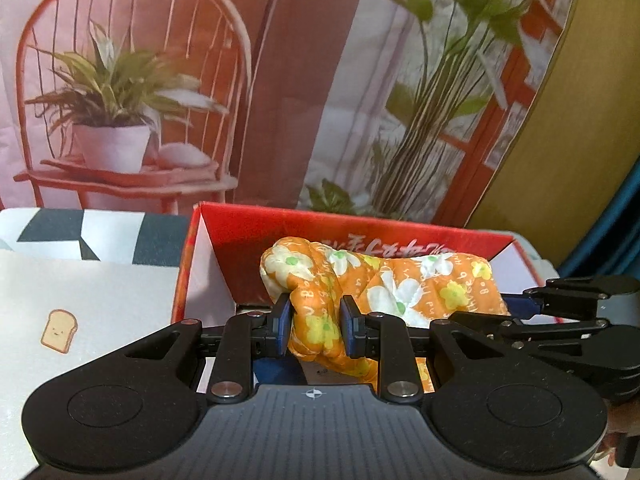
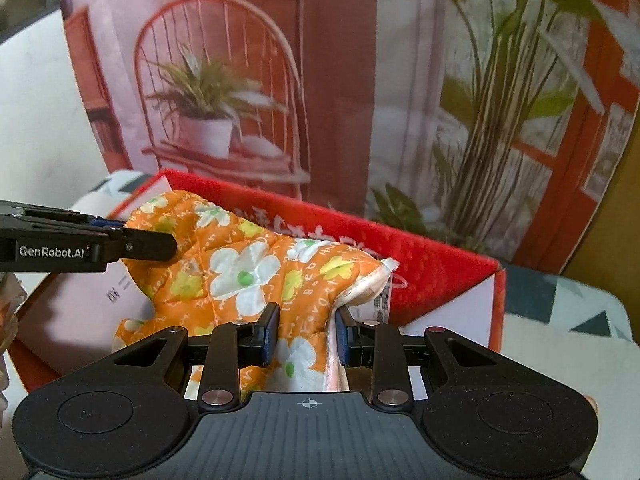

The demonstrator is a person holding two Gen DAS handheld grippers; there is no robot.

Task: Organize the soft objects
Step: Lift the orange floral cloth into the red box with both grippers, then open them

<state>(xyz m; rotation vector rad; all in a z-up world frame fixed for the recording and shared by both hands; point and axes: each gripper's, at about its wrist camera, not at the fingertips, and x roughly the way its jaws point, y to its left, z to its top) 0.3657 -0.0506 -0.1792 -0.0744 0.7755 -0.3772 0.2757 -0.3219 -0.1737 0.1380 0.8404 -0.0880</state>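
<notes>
Here, orange floral cloth (image 1: 384, 280) between both grippers

Near end of the orange flower-printed quilted cloth (image 2: 248, 272) hidden behind the right gripper's black body | floor of the open red cardboard box (image 1: 256, 224) mostly covered by that cloth | white lettering on the box's far inner wall partly blocked, unreadable | small printed label at the cloth's right corner too small to read

The left gripper (image 1: 315, 320) has its jaws pinched on a bunched fold of the cloth (image 1: 384, 280), its fingers level and pointing forward. The right gripper (image 2: 306, 332) clamps the cloth's other end the same way. From the right wrist view, the left gripper (image 2: 100, 240) reaches in from the left.
</notes>
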